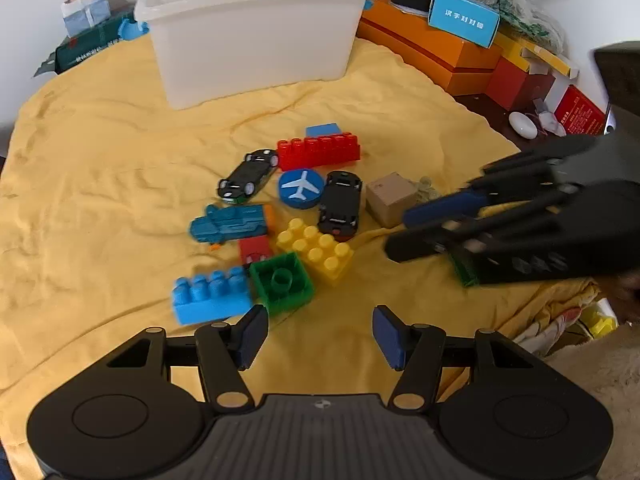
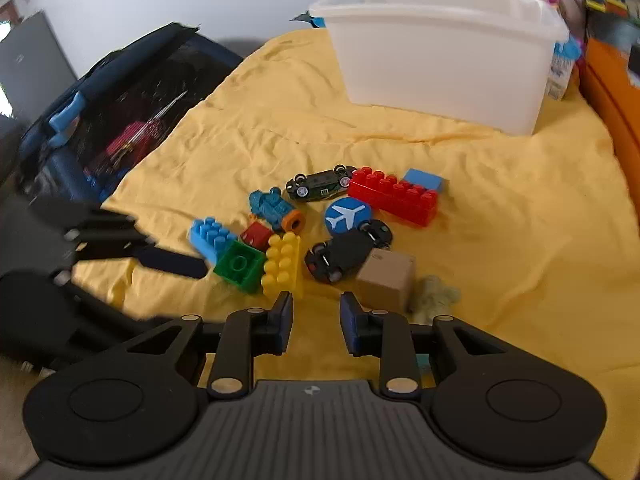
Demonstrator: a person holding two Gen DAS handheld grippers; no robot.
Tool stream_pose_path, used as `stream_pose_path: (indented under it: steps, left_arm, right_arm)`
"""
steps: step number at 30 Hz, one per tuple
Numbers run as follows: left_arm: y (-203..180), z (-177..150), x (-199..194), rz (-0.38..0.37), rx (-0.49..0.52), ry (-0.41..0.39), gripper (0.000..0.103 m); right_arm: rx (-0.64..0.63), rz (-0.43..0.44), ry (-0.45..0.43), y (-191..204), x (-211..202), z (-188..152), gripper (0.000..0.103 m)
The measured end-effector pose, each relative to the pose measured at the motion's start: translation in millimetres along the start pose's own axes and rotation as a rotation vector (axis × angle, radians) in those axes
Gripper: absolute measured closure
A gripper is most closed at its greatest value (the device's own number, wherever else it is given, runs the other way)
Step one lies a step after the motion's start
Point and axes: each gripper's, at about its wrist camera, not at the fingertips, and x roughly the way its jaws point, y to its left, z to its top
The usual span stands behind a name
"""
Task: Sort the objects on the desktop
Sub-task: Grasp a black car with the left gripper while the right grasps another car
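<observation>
Here, the left gripper (image 1: pixel 320 334) stands released and empty near a rigid, light green plastic brick (image 1: pixel 282 282), best pinched across flat sidewalls; the right gripper (image 2: pixel 315 322), half-narrowed, grasps nothing.

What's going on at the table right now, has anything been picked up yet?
Nothing is held yet. A person holds both tools over the yellow cloth, near a pile of toys: bricks, toy cars, a blue airplane disc and a cardboard cube. The left tool and right tool are open with empty jaws. The white bin stands behind the pile.
</observation>
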Motion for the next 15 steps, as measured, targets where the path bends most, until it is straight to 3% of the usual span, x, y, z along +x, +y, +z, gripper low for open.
stream_pose_path:
  steps: [6,11,15]
  left_arm:
    - [10.2,4.0,-16.1,0.027,0.044,-0.069,0.041]
    - [22.3,32.0,-14.9,0.050,0.122,-0.126,0.042]
    - [27.1,62.4,4.7,0.050,0.229,-0.141,0.050]
  right_arm:
    - [0.326,0.035,-0.003,-27.1,24.4,7.3,0.071]
    - [0.585,-0.011,-0.012,-43.2,37.7,4.6,0.074]
    - [0.485,-0.069,-0.053,-31.1,42.6,13.3,0.079]
